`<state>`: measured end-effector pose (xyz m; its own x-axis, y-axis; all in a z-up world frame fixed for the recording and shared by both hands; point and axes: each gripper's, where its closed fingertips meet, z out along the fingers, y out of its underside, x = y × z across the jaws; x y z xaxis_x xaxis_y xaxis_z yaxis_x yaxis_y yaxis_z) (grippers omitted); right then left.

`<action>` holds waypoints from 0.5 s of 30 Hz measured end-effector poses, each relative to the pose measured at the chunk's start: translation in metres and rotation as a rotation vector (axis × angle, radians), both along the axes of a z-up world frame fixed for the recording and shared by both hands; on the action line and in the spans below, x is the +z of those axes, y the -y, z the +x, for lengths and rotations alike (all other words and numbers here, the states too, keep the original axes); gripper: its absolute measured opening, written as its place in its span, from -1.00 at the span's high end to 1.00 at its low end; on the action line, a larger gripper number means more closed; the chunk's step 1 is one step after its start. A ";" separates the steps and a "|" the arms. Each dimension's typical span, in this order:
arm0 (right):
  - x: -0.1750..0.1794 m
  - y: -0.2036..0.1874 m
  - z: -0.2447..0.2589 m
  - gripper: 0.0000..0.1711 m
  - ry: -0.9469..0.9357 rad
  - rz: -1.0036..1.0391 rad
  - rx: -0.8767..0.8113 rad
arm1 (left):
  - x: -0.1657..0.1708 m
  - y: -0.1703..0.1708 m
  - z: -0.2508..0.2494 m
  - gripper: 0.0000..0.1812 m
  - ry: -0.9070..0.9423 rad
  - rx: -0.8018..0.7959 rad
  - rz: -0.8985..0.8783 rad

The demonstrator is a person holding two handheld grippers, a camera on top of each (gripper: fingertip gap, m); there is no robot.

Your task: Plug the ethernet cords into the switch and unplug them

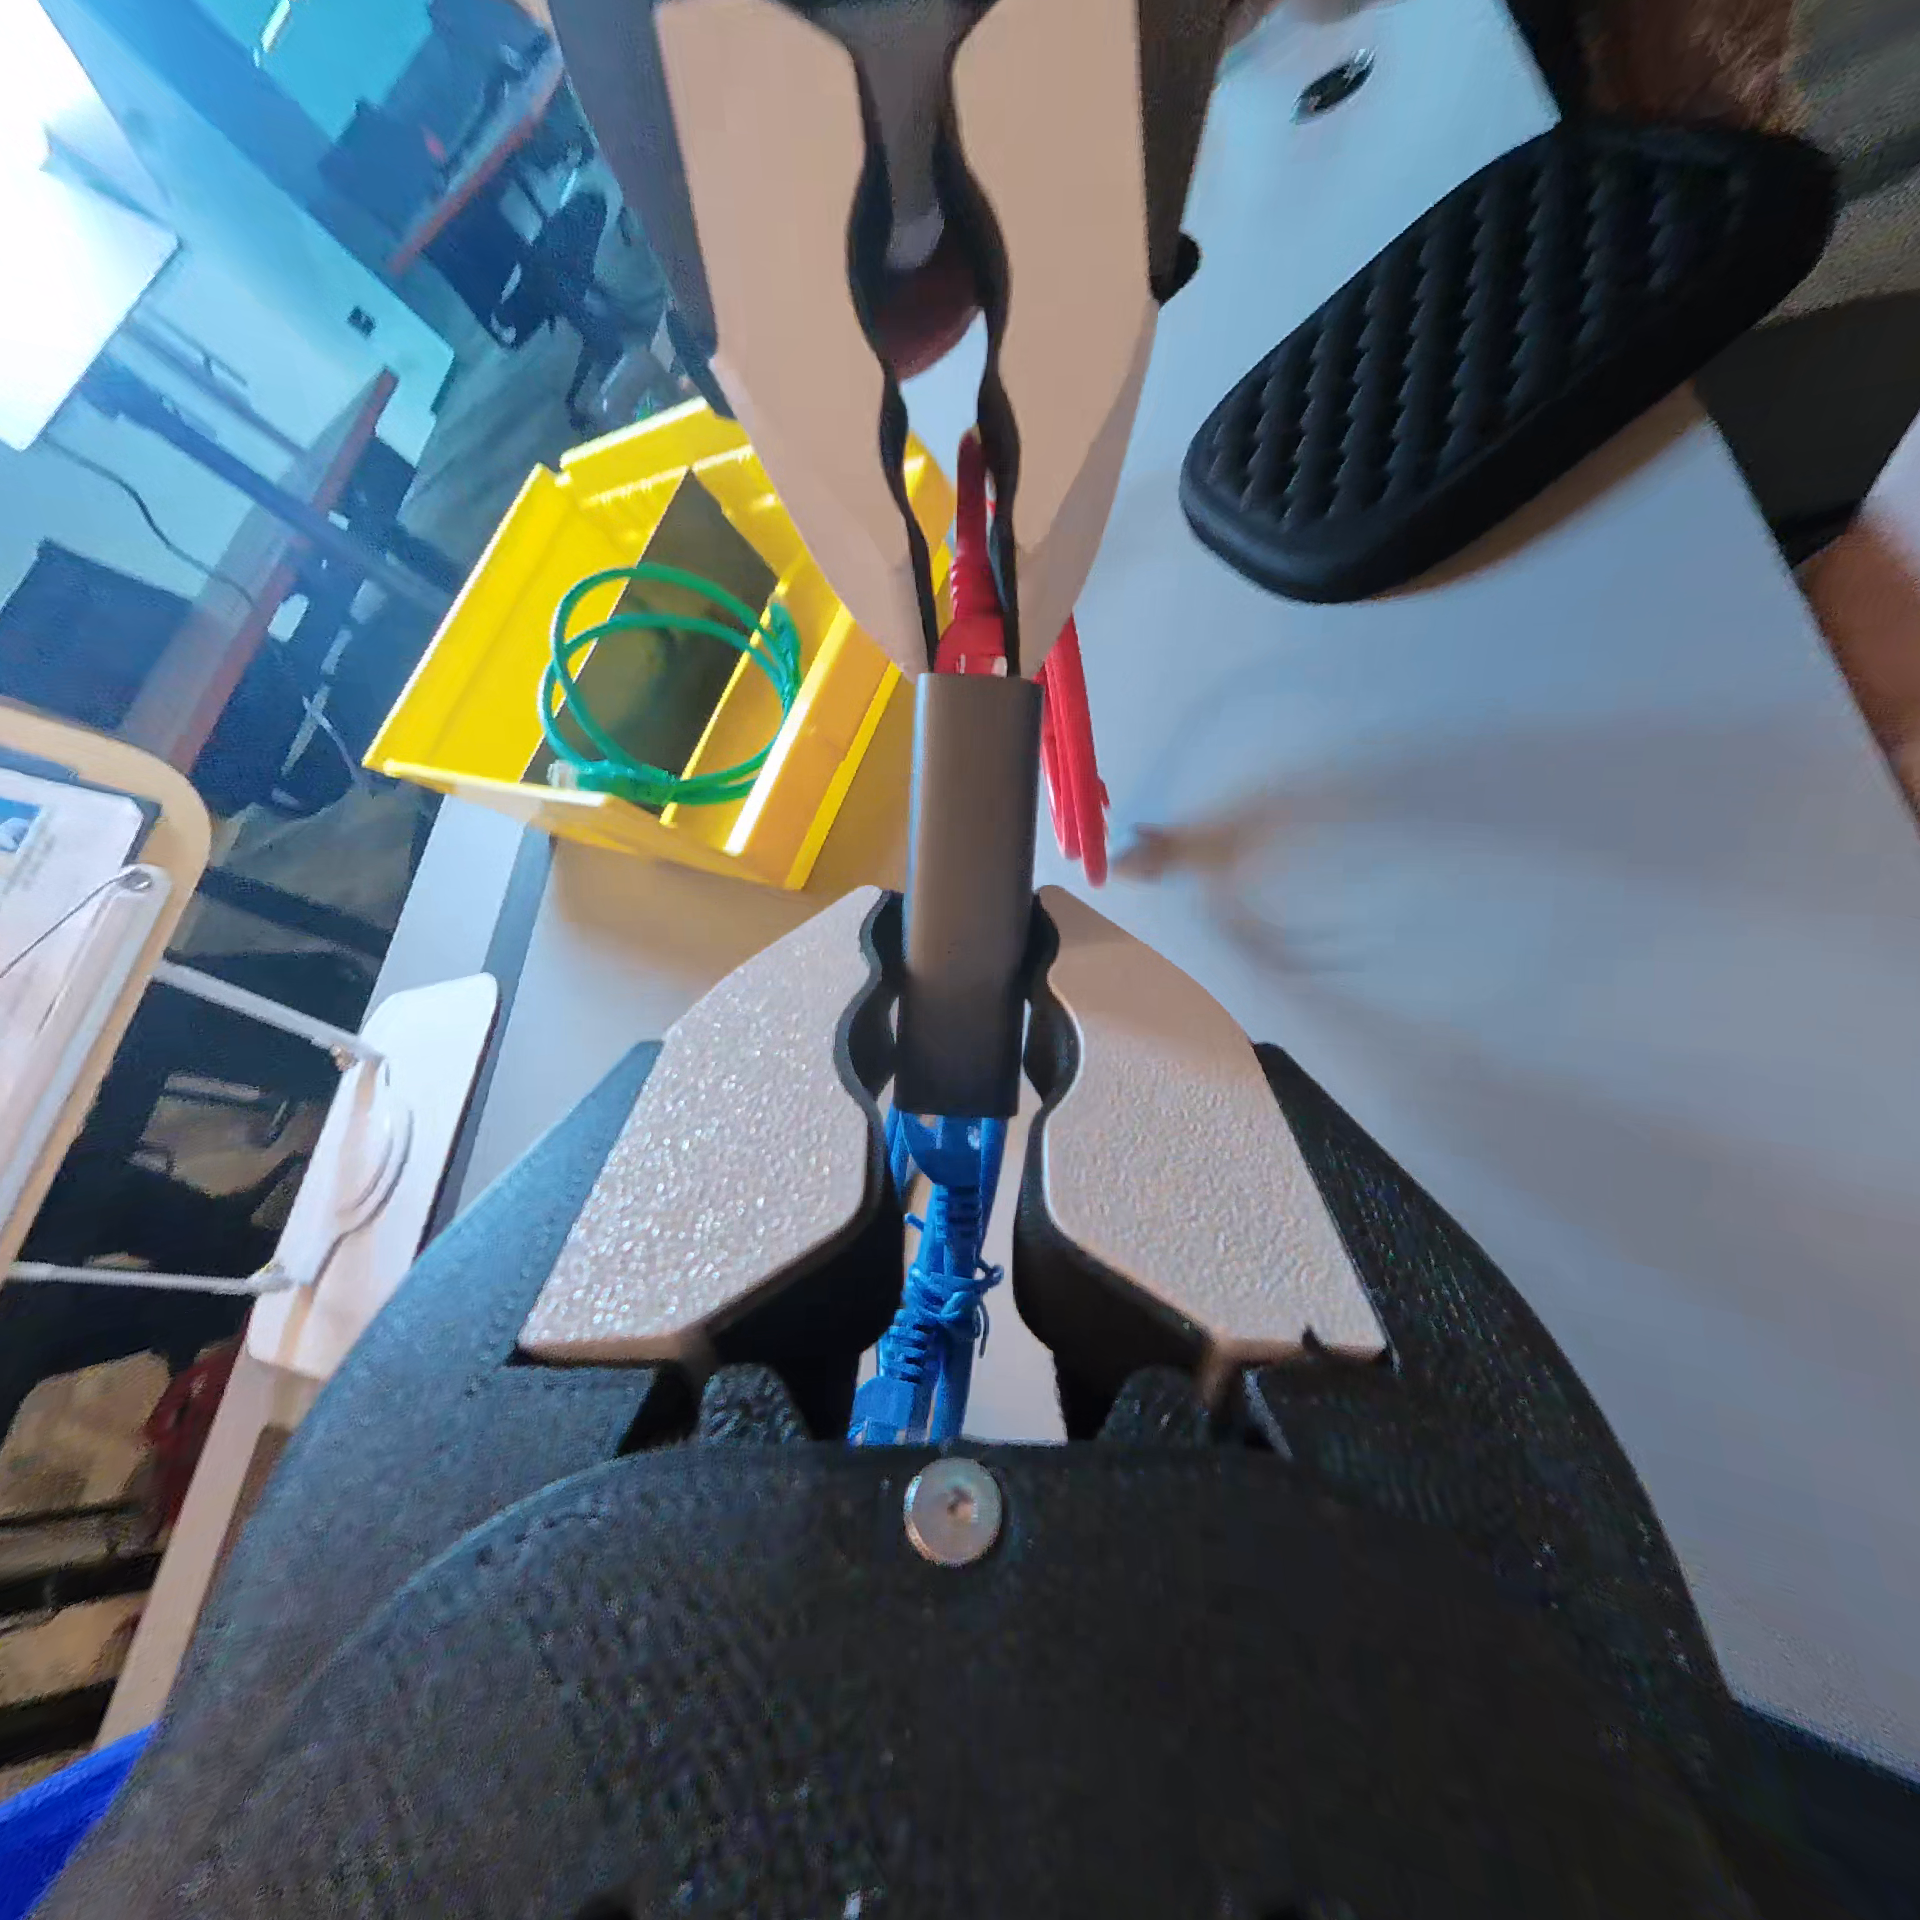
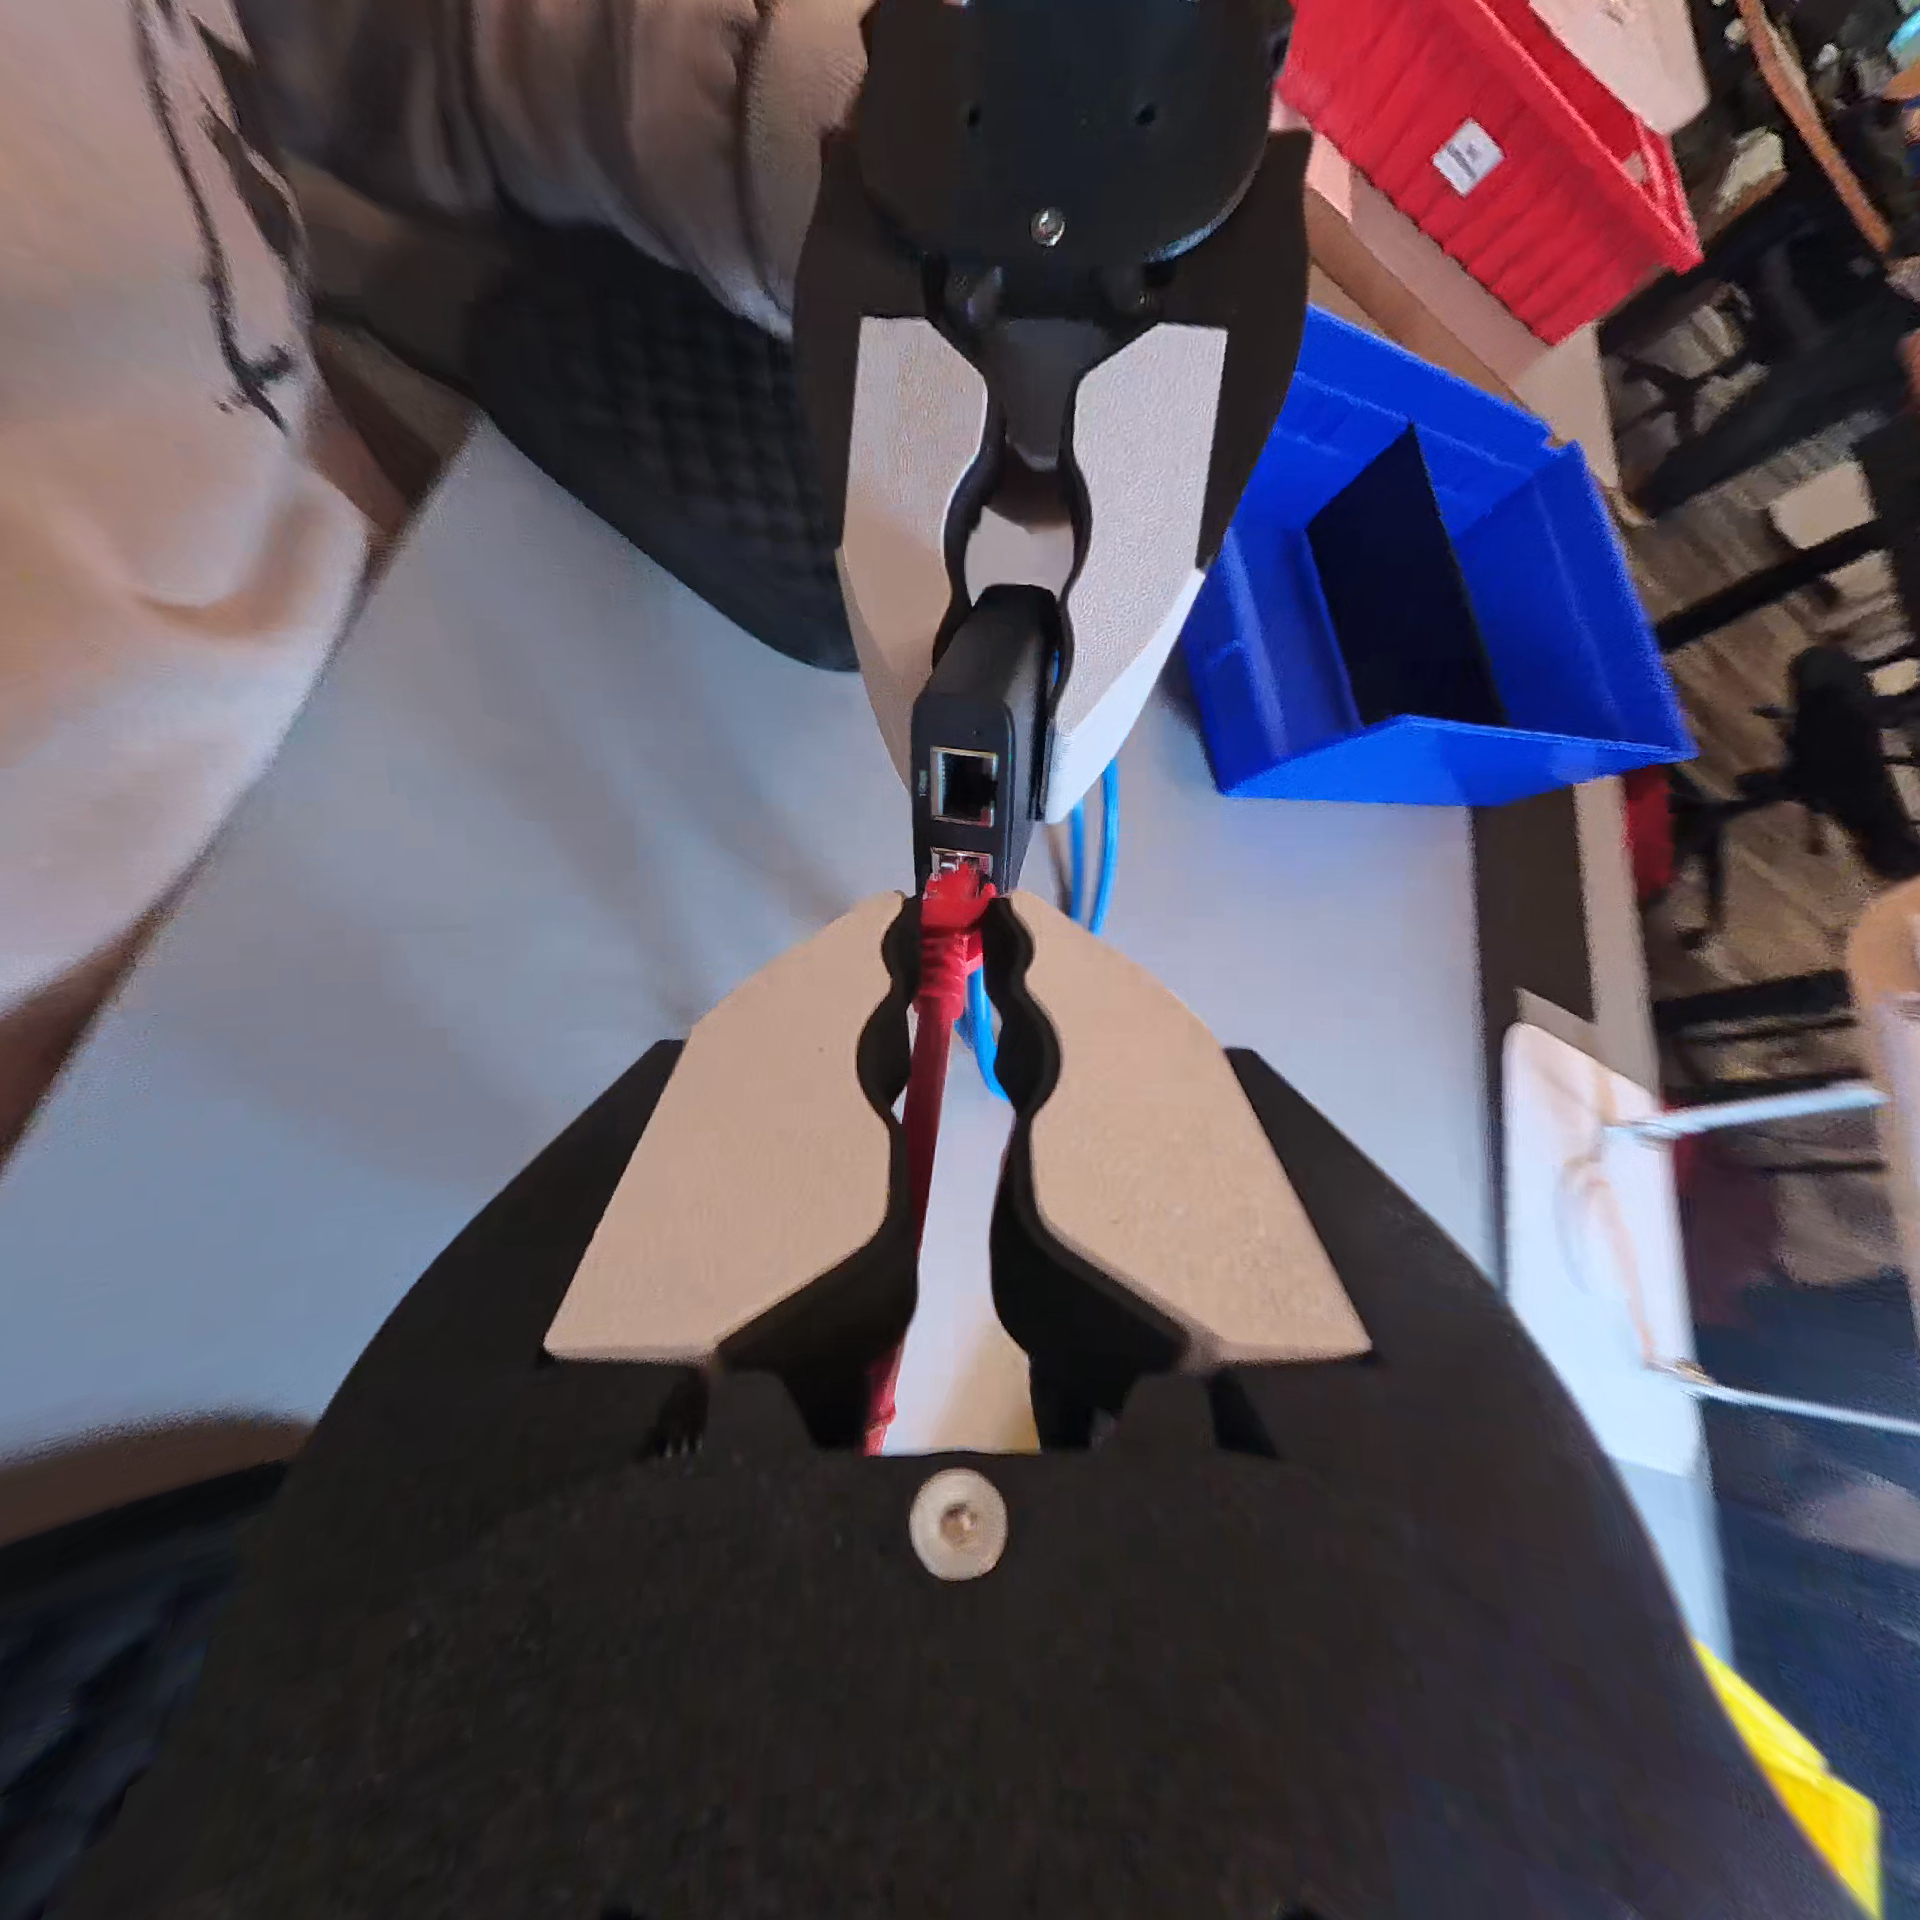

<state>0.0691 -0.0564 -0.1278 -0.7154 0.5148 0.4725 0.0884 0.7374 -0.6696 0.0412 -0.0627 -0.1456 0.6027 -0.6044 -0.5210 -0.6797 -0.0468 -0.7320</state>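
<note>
Two grippers meet tip to tip — left gripper (image 1: 966, 914) clamps the switch (image 1: 971, 894), right gripper (image 2: 951, 914) pinches the red cord (image 2: 940, 966).

Probably a lab: storage bins (image 2: 1455, 665), office chairs (image 2: 1829, 727), cluttered desks (image 1: 343, 499).

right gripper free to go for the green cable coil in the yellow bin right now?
Probably not: the right gripper is shut on the red ethernet cord at the small black switch. The green cable coil lies uncovered in the yellow bin.
</note>
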 end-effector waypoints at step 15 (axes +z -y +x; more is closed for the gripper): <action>-0.005 0.007 0.011 0.86 0.106 -0.081 0.033 | -0.006 0.008 0.010 0.75 -0.031 -0.079 0.019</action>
